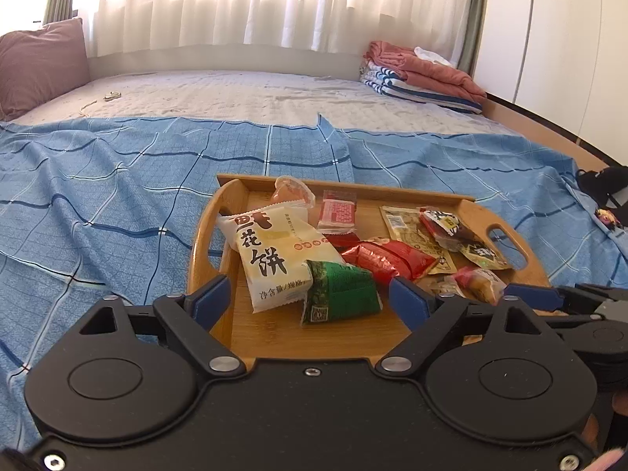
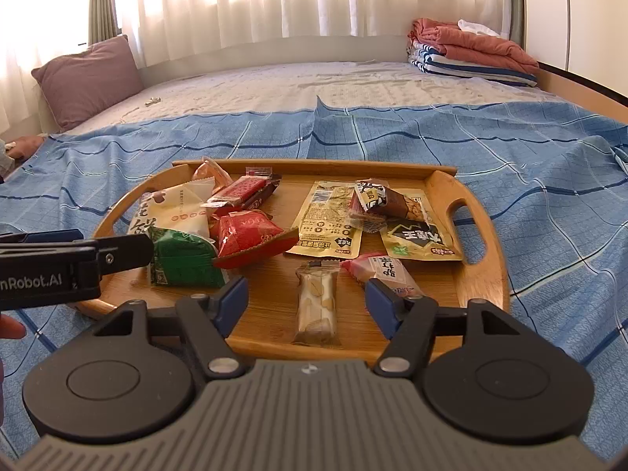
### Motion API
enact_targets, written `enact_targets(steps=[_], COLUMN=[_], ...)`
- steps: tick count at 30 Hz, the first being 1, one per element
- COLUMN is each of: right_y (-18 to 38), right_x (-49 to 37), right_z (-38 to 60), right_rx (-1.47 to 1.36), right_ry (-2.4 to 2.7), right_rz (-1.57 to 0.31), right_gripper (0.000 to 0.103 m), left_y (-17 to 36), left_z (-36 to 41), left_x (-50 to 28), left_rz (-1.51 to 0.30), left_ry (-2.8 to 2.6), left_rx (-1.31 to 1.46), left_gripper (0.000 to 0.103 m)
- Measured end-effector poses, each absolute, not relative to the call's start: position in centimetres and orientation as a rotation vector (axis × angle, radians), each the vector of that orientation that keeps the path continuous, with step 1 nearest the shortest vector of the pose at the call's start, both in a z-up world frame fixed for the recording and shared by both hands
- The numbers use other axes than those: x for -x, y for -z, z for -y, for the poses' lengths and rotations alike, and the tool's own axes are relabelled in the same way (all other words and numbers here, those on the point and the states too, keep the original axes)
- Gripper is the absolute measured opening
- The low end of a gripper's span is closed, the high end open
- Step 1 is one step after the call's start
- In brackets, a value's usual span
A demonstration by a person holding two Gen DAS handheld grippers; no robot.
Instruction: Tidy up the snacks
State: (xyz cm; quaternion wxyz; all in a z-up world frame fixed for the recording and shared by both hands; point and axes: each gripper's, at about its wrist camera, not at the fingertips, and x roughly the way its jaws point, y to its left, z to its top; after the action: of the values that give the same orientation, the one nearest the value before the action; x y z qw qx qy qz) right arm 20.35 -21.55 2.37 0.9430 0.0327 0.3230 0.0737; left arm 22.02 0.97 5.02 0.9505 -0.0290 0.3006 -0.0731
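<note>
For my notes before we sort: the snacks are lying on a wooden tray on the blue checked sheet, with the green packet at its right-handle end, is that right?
Not quite: the green packet lies at the left end of the wooden tray, beside the white packet, as the right wrist view shows. The rest stands.

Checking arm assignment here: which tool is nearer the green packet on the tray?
Left. The left tool has its open jaws on either side of the green packet. The right tool is open farther right, around a pale wrapped bar.

A home bedroom: a bed (image 2: 353, 90) with a pillow (image 2: 90, 74) at its head, folded bedding (image 2: 475, 53) at its foot, curtains (image 2: 274, 0) behind it.
</note>
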Motion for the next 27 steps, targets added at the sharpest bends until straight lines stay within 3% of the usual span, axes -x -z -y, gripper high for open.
enact_targets(steps=[10, 27], right_y=[-3.2, 0.4], right_x=[-16.0, -9.6], right_z=[22.3, 22.0], right_rx=[-0.087, -0.058], right_ry=[-0.14, -0.127], right_rz=[-0.644, -0.686], right_gripper=[0.09, 0.094], left_y=[-5.4, -1.1], left_z=[-2.0, -3.4], left_x=[-17.6, -10.2], left_rz=[-0.655, -0.721], left_ry=[0.127, 0.059], left_rx=[0.038, 0.034], left_gripper=[0.096, 0.099])
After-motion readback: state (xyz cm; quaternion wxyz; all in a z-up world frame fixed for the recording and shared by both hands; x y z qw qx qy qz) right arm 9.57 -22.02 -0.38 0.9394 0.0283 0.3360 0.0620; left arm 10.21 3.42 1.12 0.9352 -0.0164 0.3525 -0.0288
